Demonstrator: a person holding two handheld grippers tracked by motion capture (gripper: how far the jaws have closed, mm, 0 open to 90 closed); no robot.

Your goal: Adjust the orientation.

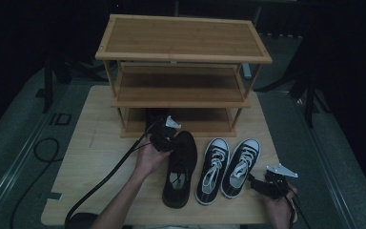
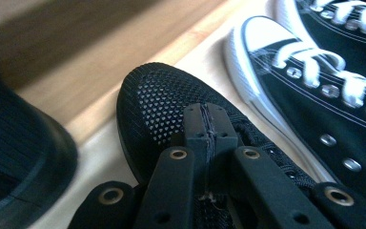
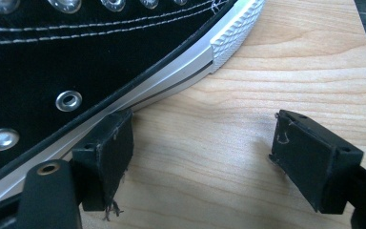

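Black mesh is sitting right under my left gripper point(image 2: 205, 125): its jaws are pressed flat together with nothing between them, hovering over the toe of the black mesh shoe point(image 2: 164, 107). That shoe is lying on the wooden table point(image 1: 95, 143), just in front of the bamboo rack point(image 1: 181, 50). To the gripper's right the black-and-white canvas sneakers point(image 1: 226, 164) are standing side by side. My right gripper point(image 3: 202, 157) is resting on the table with its jaws spread wide apart and gripping nothing; one pad point(image 3: 107, 152) is touching the white sole of the nearer sneaker point(image 3: 76, 71).
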